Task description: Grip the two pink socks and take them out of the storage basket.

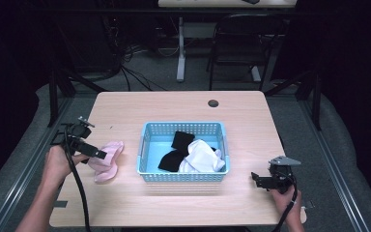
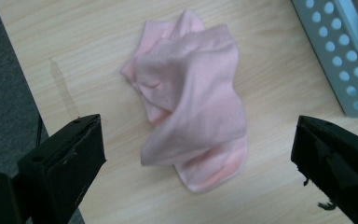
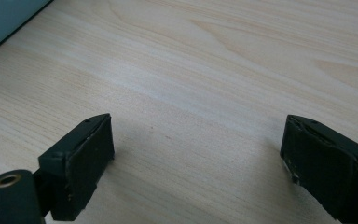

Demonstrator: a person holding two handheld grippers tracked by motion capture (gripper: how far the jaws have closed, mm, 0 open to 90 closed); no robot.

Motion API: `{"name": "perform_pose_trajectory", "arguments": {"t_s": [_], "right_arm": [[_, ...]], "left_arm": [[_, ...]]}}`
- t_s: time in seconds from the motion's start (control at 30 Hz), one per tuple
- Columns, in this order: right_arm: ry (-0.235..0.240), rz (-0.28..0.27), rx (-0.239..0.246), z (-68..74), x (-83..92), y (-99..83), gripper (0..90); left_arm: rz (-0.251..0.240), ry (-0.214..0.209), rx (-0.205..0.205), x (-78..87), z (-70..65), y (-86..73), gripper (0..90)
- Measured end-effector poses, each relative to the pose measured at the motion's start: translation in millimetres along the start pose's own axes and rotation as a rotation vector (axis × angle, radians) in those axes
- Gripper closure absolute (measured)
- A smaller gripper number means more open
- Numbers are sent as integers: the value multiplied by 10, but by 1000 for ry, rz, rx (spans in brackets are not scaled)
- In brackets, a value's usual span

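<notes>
Closest up, the left gripper (image 2: pixel 198 163) has its black jaws spread wide over a crumpled pale pink fabric sock (image 2: pixel 193 112), not touching it. That sock lies on the light wood-grain surface (image 1: pixel 125 203), just left of a light blue perforated plastic basket (image 1: pixel 183 177) holding black and white socks. The right gripper (image 3: pixel 196 158) sits wide open too, over bare wood near the basket's right corner, nothing between its jaws.

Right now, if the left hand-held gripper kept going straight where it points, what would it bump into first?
Most likely the crumpled pink fabric sock on the wooden table: it lies right between the open jaws of the left hand-held gripper, though depth is unclear.
</notes>
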State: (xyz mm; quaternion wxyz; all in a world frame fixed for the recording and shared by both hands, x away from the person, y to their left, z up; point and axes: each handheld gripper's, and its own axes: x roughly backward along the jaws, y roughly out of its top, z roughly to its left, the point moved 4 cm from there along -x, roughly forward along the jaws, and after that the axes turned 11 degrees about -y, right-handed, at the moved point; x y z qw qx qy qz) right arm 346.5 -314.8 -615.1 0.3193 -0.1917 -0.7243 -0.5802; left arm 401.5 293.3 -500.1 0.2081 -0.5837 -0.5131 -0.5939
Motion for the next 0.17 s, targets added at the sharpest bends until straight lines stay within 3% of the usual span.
{"name": "perform_pose_trajectory", "arguments": {"t_s": [0.17], "right_arm": [[-1, 0, 0, 0, 1, 0, 90]], "left_arm": [[-11, 1, 13, -5, 4, -132, 13]]}}
